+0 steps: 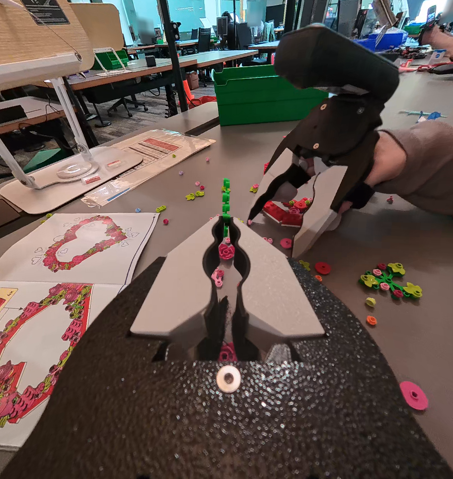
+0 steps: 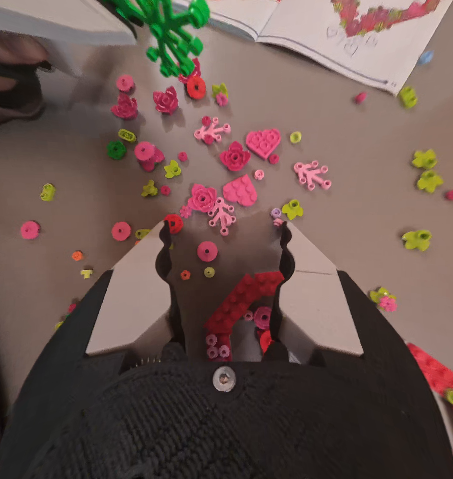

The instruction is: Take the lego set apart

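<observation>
A: Where's the lego set?

B: Mostly in bits. The largest piece left is a red frame (image 2: 242, 303) of bricks, flat on the desk (image 2: 362, 207) with a few pink studs on it. It lies between the fingers of the right gripper (image 2: 224, 225), back near their roots.

A: Is that gripper holding it?

B: No. Its jaws stand wide apart and nothing is clamped; the tips are low, close to the desk.

A: And the left gripper (image 1: 227, 220)?

B: Its jaws are pressed together on a green stem (image 1: 225, 201), a branching leaf piece that stands up out of the tips, above the desk. From the right wrist view the same stem (image 2: 173, 39) hangs at the top, over the loose parts.

A: What's around?

B: Scattered roses (image 2: 234, 156), pink hearts (image 2: 263, 142), lime leaves (image 2: 425, 159) and round studs. To the right in the left wrist view lies a small green cluster (image 1: 391, 282) with leaves and flowers on it. The booklet (image 1: 64, 259) lies open on the left, a lamp base (image 1: 38, 191) beyond it, and a green bin (image 1: 259, 98) at the far side.
</observation>
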A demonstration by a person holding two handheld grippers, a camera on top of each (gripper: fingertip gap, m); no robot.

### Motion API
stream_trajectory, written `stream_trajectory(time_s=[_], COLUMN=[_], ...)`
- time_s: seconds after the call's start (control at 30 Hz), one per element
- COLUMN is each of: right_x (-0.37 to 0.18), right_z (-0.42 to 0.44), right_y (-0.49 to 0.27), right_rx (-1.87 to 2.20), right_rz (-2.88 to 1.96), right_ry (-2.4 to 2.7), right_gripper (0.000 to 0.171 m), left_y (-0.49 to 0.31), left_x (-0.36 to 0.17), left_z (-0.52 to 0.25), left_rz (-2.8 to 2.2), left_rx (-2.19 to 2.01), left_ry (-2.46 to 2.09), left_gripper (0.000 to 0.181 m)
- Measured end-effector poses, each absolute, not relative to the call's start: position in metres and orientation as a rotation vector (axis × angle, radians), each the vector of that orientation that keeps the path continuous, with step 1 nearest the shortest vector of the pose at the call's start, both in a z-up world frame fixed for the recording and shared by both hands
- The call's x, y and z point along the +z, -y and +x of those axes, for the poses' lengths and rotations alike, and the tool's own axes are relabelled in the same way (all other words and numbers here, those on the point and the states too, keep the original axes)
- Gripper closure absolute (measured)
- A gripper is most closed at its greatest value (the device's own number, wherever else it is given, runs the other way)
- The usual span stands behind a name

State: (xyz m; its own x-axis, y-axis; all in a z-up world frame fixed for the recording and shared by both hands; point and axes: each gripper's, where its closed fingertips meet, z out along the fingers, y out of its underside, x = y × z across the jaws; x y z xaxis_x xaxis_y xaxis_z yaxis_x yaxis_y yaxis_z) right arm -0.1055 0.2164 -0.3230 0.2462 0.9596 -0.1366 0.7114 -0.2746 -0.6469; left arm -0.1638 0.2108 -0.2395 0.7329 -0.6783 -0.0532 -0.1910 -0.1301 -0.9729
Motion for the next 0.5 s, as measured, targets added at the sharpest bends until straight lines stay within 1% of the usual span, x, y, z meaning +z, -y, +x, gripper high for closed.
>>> stream_trajectory(time_s=[0.07,0.13,0.3,0.33,0.5], right_x=[-0.317,-0.312,-0.318,-0.314,-0.273], right_z=[-0.106,-0.105,-0.100,-0.100,-0.101], right_y=[-0.215,-0.214,-0.213,-0.213,-0.208], right_rx=[0.774,0.793,0.764,0.754,0.787], right_rz=[-2.080,-2.085,-2.135,-2.112,-1.862], right_ry=[1.498,1.472,1.507,1.511,1.538], right_gripper=[0.081,0.080,0.071,0.067,0.065], left_y=[-0.210,-0.210,-0.209,-0.208,-0.206], left_x=[-0.240,-0.239,-0.238,-0.237,-0.231], left_z=[-0.163,-0.162,-0.161,-0.161,-0.161], left_rz=[-1.682,-1.680,-1.673,-1.672,-1.651], left_rx=[-0.482,-0.483,-0.494,-0.498,-0.515], left_ry=[-0.708,-0.712,-0.715,-0.714,-0.707], left_gripper=[0.180,0.180,0.180,0.180,0.180])
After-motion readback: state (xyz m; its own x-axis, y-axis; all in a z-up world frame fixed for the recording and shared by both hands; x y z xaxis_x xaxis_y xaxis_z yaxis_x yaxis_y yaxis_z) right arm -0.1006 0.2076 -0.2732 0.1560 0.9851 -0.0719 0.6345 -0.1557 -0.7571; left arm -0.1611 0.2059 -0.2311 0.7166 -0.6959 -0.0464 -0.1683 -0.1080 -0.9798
